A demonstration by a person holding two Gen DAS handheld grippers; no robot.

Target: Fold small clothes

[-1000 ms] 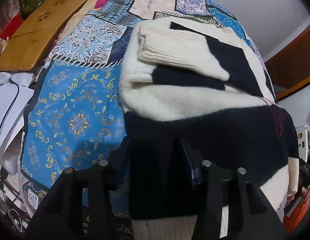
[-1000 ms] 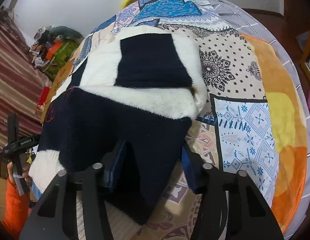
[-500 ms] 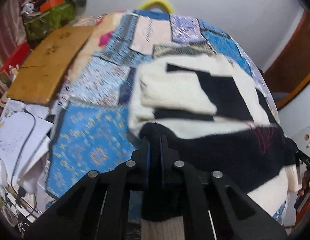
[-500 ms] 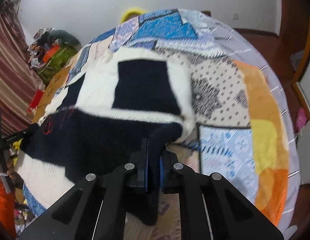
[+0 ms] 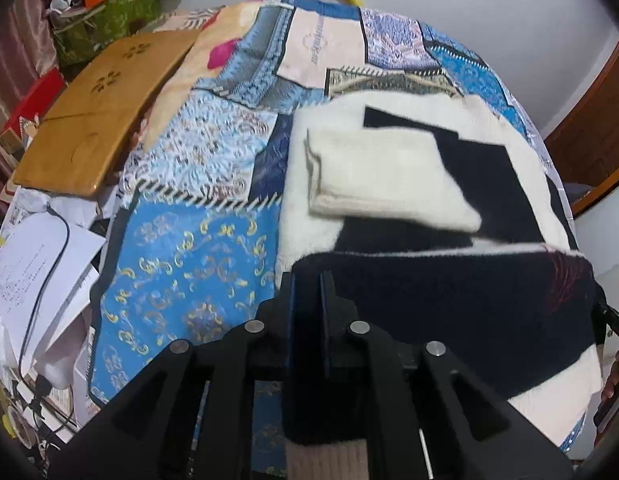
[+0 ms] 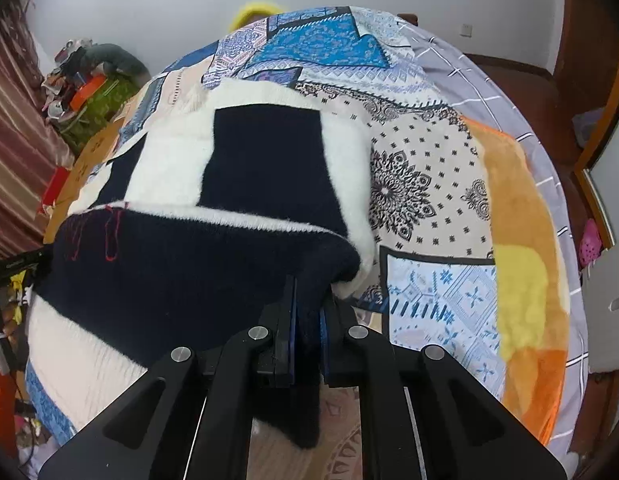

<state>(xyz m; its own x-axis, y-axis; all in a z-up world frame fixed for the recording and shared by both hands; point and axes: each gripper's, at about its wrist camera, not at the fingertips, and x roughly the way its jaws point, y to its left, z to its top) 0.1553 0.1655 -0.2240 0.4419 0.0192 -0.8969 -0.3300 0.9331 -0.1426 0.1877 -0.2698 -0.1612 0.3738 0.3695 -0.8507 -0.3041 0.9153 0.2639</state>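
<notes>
A cream and navy block sweater [image 5: 393, 168] lies on the patchwork quilt [image 5: 189, 264], with a cream sleeve folded across its chest. My left gripper [image 5: 307, 280] pinches the navy hem band [image 5: 449, 300] at its left corner. Its jaws are opening slightly, with fabric still pressed between the pads. My right gripper [image 6: 309, 292] is shut on the right corner of that band [image 6: 197, 272]. The hem hangs raised between the two grippers, above the sweater's body [image 6: 265, 152].
A wooden board [image 5: 101, 108] and loose papers with a black cable [image 5: 33, 264] lie left of the bed. An orange and yellow fleece blanket [image 6: 521, 240] covers the bed's right side. Clutter is piled in the far left corner [image 6: 89, 80].
Both grippers went from open around the hem to closed on it. The navy hem has since risen off the quilt and moved toward the sweater's far end.
</notes>
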